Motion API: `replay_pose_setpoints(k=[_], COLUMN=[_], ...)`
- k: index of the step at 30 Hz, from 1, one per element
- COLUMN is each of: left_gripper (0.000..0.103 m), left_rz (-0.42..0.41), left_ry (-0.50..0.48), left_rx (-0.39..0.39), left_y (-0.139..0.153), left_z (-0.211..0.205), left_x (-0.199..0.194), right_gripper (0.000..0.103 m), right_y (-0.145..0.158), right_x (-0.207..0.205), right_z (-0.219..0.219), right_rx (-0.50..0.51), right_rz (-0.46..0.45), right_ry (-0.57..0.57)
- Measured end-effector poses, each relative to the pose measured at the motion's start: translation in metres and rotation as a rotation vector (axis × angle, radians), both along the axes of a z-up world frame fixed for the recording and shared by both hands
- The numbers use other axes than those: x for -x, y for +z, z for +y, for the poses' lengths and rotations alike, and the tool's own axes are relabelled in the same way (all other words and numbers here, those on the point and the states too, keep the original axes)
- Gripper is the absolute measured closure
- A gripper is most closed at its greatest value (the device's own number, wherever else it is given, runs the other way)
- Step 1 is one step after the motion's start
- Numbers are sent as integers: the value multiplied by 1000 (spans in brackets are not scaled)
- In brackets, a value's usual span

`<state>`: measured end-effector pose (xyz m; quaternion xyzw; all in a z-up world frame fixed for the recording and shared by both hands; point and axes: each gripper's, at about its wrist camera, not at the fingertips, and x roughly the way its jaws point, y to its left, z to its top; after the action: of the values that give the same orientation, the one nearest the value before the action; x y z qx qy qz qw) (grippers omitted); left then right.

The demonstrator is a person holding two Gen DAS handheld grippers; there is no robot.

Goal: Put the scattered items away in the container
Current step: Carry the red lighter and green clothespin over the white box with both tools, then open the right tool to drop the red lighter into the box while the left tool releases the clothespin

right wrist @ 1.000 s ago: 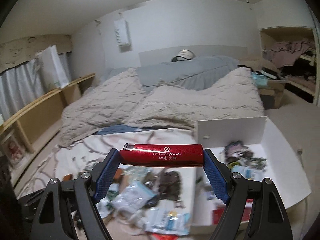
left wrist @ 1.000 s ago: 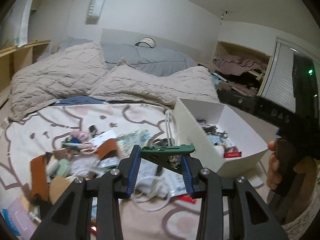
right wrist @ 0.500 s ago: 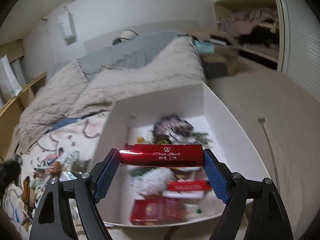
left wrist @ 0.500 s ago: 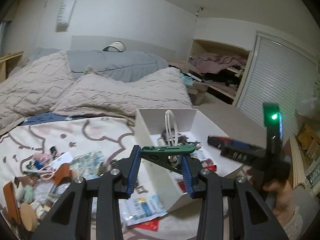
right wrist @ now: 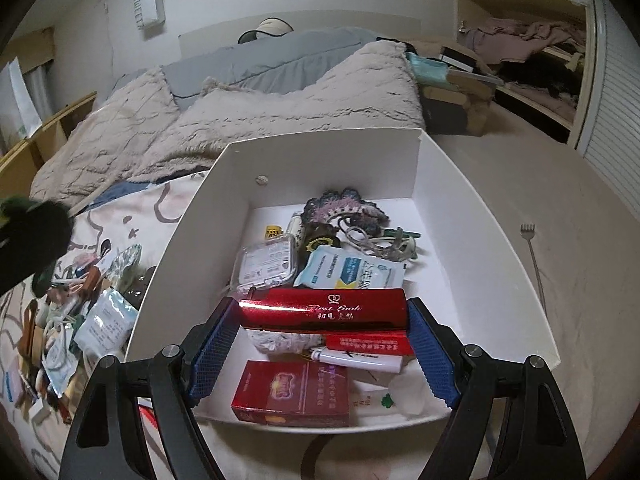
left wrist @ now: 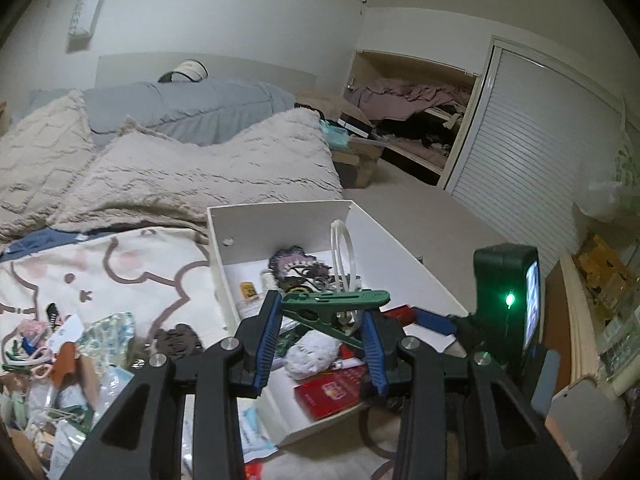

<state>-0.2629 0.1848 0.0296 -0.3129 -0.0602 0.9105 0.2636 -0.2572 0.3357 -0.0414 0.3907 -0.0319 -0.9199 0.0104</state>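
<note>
The right gripper (right wrist: 324,316), which had been above the bed clutter, now hung over the white box (right wrist: 496,216), clamping the red case (right wrist: 324,310). The left gripper (left wrist: 322,330), gripping the green clip (left wrist: 336,300), had swung from the clutter (left wrist: 60,344) to the box's near edge.

Dim indoor light, heavy fisheye distortion, dark vignetted corners, slight blur

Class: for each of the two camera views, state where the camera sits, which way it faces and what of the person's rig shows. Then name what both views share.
Left wrist: on the left gripper, facing forward and down over the white box; it grips a green clip; the right gripper's body shows at right.
Right wrist: on the right gripper, facing steeply into the box; it grips a red case.
Shared: box, bed, closet.
</note>
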Motion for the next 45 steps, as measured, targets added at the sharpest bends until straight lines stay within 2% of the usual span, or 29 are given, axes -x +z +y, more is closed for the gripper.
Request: replay_pose_setpoints(k=[14, 18, 24, 45], left_gripper=[65, 65, 65, 65], left_rz=[-136, -177, -213, -281], left_ry=[9, -4, -20, -63], left_rx=[20, 22, 49, 235], left_y=[-25, -34, -42, -80], left_z=[25, 33, 45, 85], left_x=[52, 63, 73, 93], right_gripper=[20, 13, 12, 12], right_y=[-14, -13, -11, -17], right_x=[20, 17, 14, 9], right_z=[12, 11, 13, 28], right_rx=[-24, -38, -42, -35], right_rz=[-76, -64, -61, -78], right_ry=[-45, -31, -30, -51])
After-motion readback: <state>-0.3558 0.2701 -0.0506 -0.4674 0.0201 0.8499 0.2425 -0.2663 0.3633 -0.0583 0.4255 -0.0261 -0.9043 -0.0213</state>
